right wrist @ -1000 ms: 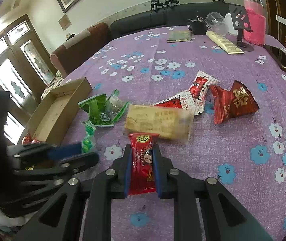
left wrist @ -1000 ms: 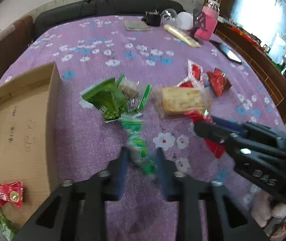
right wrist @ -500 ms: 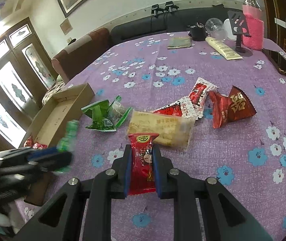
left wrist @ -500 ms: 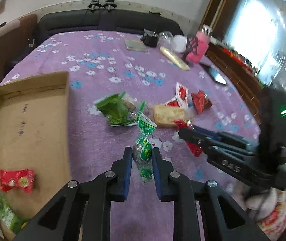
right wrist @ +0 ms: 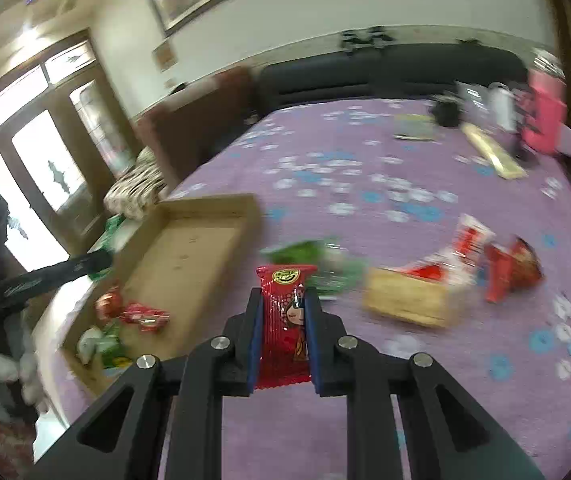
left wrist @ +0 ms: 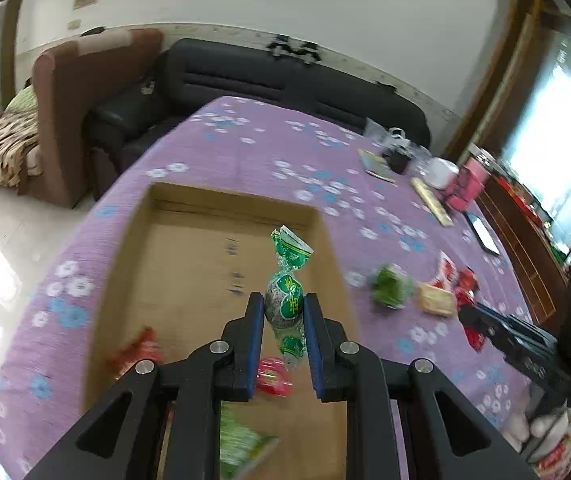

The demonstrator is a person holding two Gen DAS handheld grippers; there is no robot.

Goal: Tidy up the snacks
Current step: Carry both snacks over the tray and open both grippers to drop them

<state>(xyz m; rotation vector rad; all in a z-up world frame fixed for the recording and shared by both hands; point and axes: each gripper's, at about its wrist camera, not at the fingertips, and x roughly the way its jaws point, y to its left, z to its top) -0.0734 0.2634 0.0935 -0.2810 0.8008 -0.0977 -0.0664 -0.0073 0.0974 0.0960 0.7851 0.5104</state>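
My left gripper (left wrist: 284,308) is shut on a green twist-wrapped candy (left wrist: 285,300) and hangs over the open cardboard box (left wrist: 189,248). Red and green snacks (left wrist: 141,350) lie at the box's near end. My right gripper (right wrist: 284,308) is shut on a red snack packet (right wrist: 283,320) printed with a cartoon face, above the purple flowered tablecloth (right wrist: 325,168). To its left stands the same cardboard box (right wrist: 189,256), with the left gripper's black arm (right wrist: 45,276) reaching in over its edge. Loose snacks lie ahead on the right: a green pack (right wrist: 305,256), a tan biscuit pack (right wrist: 405,300) and red packs (right wrist: 513,268).
At the table's far end stand a pink bottle (right wrist: 545,116), a long yellow pack (right wrist: 493,156), a booklet (right wrist: 413,128) and a dark cup (right wrist: 445,114). A black sofa (left wrist: 285,76) and a brown armchair (left wrist: 81,92) lie beyond the table. The box sits near the table's left edge.
My left gripper lifted the green candy off the cloth and carried it left over the box. My right gripper rose and swung left with the red packet in it.
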